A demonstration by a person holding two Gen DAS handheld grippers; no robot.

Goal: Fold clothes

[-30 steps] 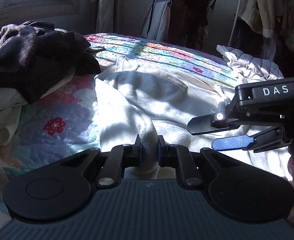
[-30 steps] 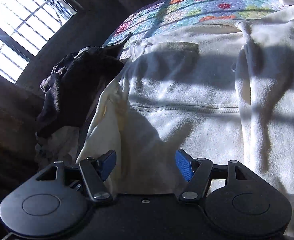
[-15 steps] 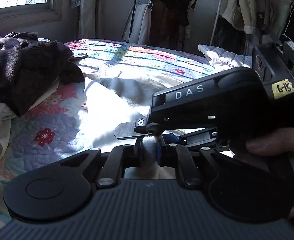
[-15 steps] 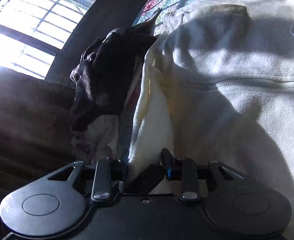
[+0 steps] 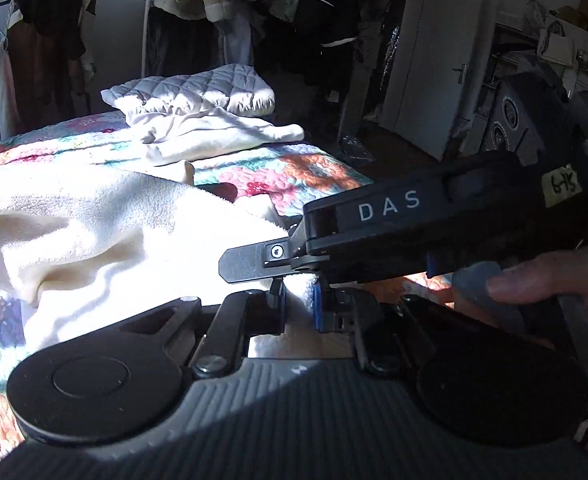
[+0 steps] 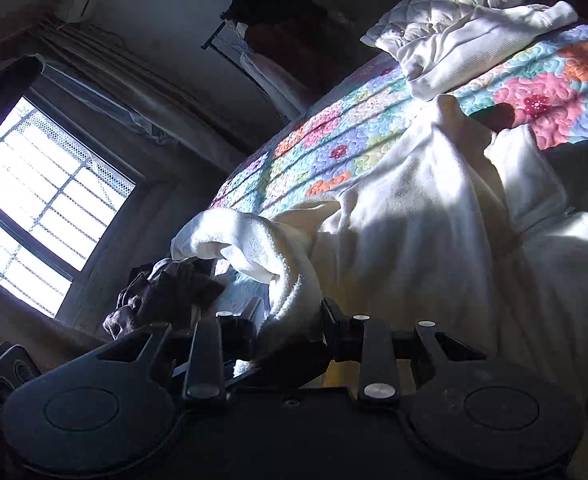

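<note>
- White fleece fabric is being pinched by the left tongs (image 5: 298,306).
- The same cream fleece garment (image 6: 414,232) is being clamped by the right tongs (image 6: 291,322).
- Beyond both tongs, the garment is being draped across the floral quilted bed (image 6: 334,140).
- Folded white clothes (image 5: 197,120) are being kept further ahead.

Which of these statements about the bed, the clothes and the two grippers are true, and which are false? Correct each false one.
1. The left gripper is shut on the cream fleece. True.
2. The right gripper is open and holds nothing. False: it is shut on a fold of the same fleece.
3. The quilt on the bed is plain grey. False: it has a bright flower pattern.
4. A white quilted garment lies at the far end of the bed. True.
5. A dark pile of clothes lies on the window side of the bed. True.
</note>
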